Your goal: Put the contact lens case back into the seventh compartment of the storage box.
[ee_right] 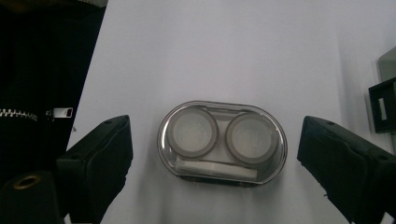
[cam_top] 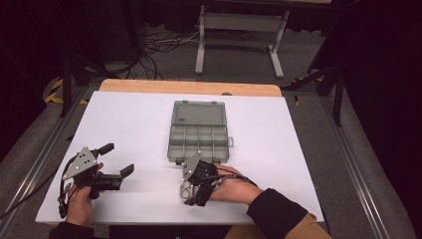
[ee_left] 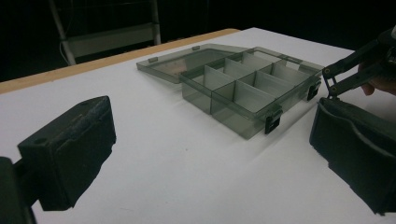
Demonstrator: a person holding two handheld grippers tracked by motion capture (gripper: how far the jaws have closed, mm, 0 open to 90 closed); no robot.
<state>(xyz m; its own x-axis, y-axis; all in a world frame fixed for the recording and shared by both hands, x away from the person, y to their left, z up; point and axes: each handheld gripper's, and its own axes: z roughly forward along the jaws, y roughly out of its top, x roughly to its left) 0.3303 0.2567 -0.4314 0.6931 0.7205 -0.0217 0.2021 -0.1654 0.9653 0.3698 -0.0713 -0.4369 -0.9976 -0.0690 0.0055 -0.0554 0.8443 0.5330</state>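
Two right gripper (ee_right: 215,163) jaws spread either side of the lens case (ee_right: 222,141), untouched; left gripper (ee_left: 210,154) jaws spread, holding nothing

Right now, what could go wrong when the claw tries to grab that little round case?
The right gripper has its jaws on either side of the clear lens case, not yet pressing it. The case is smooth and rounded, so it might squirt out sideways. It also lies flat on the white table, so the jaws may scrape the top. The open compartment box sits close by, so a lift could bump its latches.
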